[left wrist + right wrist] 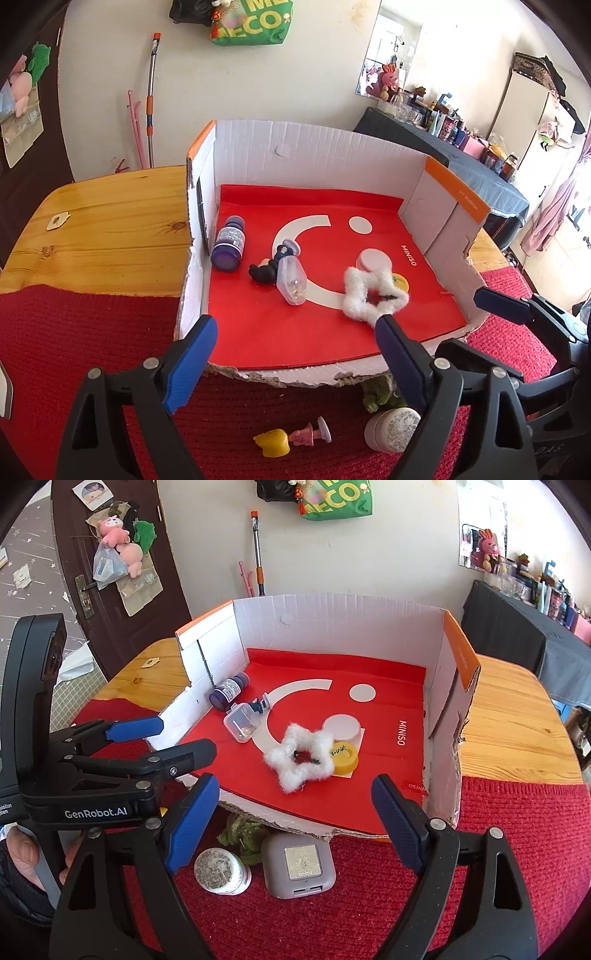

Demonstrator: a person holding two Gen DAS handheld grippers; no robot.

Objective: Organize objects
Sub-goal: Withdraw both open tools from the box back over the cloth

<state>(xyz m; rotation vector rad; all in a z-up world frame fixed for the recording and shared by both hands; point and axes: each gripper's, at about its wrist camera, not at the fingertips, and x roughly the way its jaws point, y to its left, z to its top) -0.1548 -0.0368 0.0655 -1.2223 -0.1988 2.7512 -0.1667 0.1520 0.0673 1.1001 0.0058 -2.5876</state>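
Both tongs spread wide and empty at the near edge of the cardboard box (317, 147).

We see the left tongs (291, 354) with nothing between their blue pads, and the right tongs (295, 812) the same, side by side just short of the box's torn front rim. Ahead of them, on the red liner inside the box: a white fluffy star (301, 757) nearest, touching a yellow lid (345, 762) and a round white lid (341, 729) behind it; further left a clear plastic case (240, 723), a small dark figurine (266, 267) and a purple bottle (229, 245) lying against the left wall. Beneath the tongs, on the red cloth (498, 830) over the wooden surface (110, 221), lie a round white jar (221, 873), a grey square case (299, 867), a green plush (243, 838) and a yellow-and-pink toy (291, 437).
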